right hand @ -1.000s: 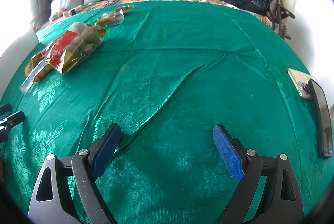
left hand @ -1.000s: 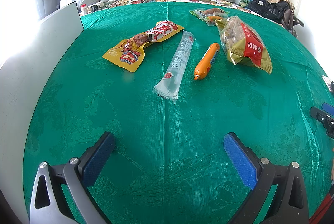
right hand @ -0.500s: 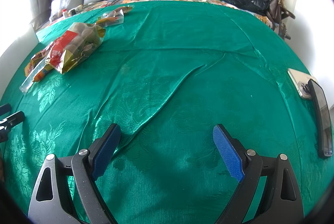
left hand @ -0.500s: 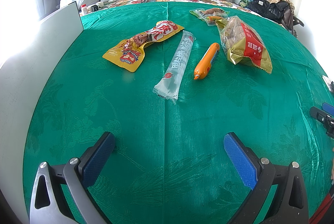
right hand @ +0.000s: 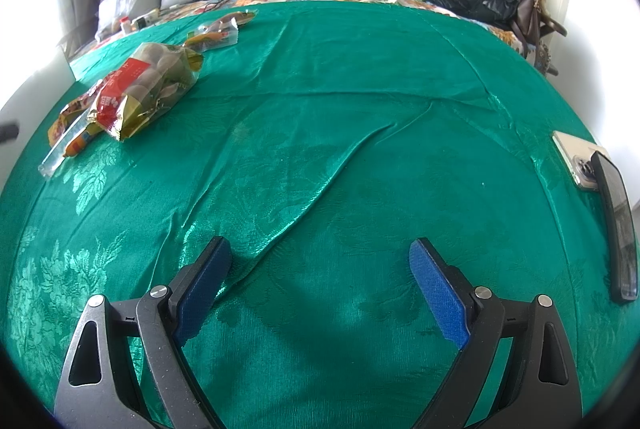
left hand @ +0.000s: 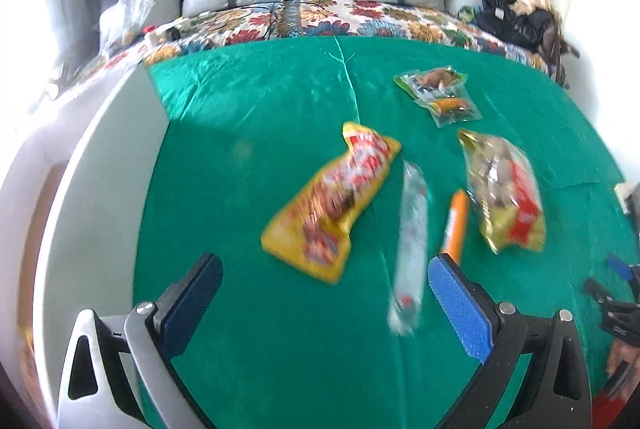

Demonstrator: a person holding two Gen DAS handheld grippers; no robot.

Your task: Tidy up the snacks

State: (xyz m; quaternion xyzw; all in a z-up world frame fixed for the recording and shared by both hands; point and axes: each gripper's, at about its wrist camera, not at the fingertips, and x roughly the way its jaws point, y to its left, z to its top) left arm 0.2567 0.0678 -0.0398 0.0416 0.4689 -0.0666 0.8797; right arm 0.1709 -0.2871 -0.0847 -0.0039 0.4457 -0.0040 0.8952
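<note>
Left gripper [left hand: 324,281] fingers spread wide, empty, over the green bedspread [left hand: 256,133]; ahead lie a yellow snack pouch [left hand: 334,203], clear tube packet [left hand: 410,249], orange sausage [left hand: 456,221] and bun bag [left hand: 504,189]. Right gripper [right hand: 320,265] likewise wide, empty.

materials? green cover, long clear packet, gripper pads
Green cover: looks like woven satin-type fabric, glossy; sheen, leaf pattern and soft creases show. Long clear packet: probably thin plastic film, see-through, though blurred here. Pads on the right gripper: blue, matte, finely textured, maybe foam or rubber; cannot tell which.
</note>
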